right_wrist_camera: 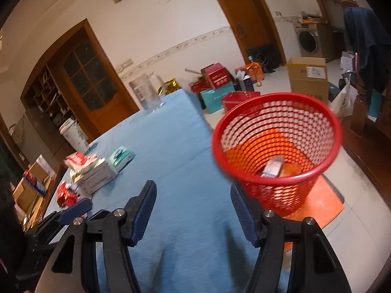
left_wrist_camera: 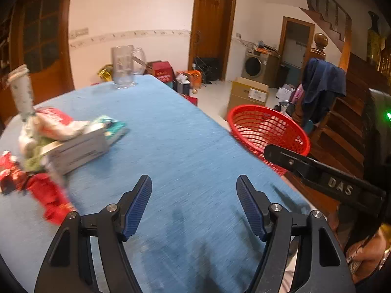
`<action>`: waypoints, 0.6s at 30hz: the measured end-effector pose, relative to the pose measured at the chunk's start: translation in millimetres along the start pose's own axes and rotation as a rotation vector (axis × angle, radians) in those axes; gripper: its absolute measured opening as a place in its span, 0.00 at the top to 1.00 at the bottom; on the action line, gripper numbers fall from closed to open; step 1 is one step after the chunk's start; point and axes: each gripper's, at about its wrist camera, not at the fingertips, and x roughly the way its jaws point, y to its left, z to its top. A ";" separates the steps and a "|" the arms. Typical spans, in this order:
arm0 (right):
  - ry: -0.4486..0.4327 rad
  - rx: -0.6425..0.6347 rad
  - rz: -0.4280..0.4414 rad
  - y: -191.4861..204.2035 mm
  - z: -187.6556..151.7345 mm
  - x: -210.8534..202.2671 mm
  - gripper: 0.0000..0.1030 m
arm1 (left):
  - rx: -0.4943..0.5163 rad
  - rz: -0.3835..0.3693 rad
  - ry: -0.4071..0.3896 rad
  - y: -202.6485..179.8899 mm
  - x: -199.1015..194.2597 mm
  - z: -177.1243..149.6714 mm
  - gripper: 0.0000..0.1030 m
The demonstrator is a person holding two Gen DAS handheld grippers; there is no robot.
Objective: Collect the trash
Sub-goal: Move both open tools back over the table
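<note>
Left tool (left_wrist_camera: 194, 186) and right tool (right_wrist_camera: 193, 193) both parted about halfway over the blue tabletop (left_wrist_camera: 171, 122), nothing between the pads. Trash pile (left_wrist_camera: 56, 141) (wrappers, a grey box, red foil) at ten o'clock from the left tool. Red basket (right_wrist_camera: 276, 136) at two o'clock off the tabletop edge, a packet (right_wrist_camera: 272, 167) inside.

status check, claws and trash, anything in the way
Left claw open, empty. Right claw open, empty. Trash pile on blue table; one piece in red basket. Path clear.
</note>
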 end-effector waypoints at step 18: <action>-0.044 -0.131 -0.036 78.0 -24.1 -19.0 0.34 | -0.072 0.126 -0.004 70.8 -57.6 -63.9 0.31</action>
